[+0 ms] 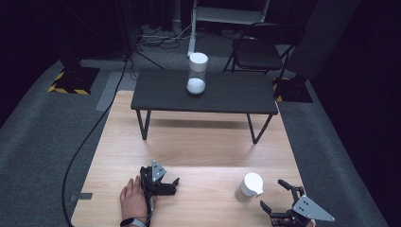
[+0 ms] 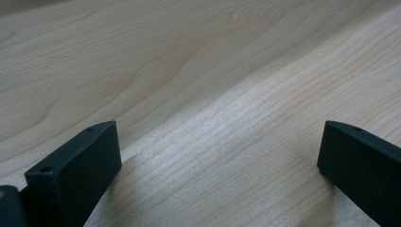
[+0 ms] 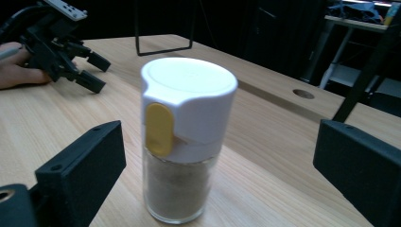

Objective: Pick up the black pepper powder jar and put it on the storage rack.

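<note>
Down on the light wooden table (image 1: 198, 142), a small clear glass shaker jar with a white cap (image 1: 249, 187) is standing upright near the front right corner. The right gripper (image 1: 278, 195) is sitting just beside the jar, with its jaws spread wide and pointing toward it, not touching it. The left gripper (image 1: 174, 185) is lying on the wood well apart from the jar, with a hand (image 1: 133, 201) holding it from behind.

Up close, the right gripper view is showing things the high view is not. The jar (image 3: 187, 142) is standing between the two black jaws with gaps on both sides. Its cap has a yellow tab on the side, and brownish powder is sitting inside the glass. Far off in that view, the left gripper (image 3: 92, 71) is showing with its jaws apart.

The left gripper view is showing bare wood grain (image 2: 213, 94) between its own spread jaws.

From the high view, a low black table (image 1: 161, 97) is standing at the back, with a taller clear jar with a white lid (image 1: 197, 73) on it.
</note>
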Demonstrator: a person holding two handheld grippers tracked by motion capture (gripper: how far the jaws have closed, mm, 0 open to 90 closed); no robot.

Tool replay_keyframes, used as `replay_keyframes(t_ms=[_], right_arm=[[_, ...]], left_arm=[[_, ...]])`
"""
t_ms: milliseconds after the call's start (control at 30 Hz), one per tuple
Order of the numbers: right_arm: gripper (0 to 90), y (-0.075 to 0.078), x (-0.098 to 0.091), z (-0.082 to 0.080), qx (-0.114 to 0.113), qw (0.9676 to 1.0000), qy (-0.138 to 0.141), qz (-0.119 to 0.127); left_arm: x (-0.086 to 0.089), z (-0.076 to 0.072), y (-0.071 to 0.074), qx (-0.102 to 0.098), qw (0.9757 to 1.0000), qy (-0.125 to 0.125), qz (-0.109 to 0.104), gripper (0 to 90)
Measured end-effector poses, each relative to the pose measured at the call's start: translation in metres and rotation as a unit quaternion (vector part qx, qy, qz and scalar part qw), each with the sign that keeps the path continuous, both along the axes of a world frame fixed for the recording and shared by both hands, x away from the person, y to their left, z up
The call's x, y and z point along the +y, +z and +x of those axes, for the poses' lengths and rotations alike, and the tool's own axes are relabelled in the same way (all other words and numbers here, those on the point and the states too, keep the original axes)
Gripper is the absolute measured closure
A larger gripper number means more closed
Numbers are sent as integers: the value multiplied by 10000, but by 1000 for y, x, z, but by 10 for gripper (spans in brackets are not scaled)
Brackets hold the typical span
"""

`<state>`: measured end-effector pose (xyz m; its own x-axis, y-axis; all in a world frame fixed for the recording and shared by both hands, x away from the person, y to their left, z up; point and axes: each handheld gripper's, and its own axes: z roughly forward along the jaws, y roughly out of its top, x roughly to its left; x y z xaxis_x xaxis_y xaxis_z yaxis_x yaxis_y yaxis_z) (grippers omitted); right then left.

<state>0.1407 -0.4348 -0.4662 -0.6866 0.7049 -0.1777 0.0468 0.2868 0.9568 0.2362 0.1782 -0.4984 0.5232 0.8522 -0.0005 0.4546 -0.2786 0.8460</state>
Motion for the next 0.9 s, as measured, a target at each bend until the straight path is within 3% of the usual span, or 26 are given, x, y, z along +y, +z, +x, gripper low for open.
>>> replay_keyframes(t_ms=[367,900], right_arm=[[28,-1,11,5,-20,10000,75,45],[68,-4,29,39,223,9991,273,222]], left_arm=[[0,0,0,1,10000,11,1,0],[-1,-1,0,0,10000,45,0,0]])
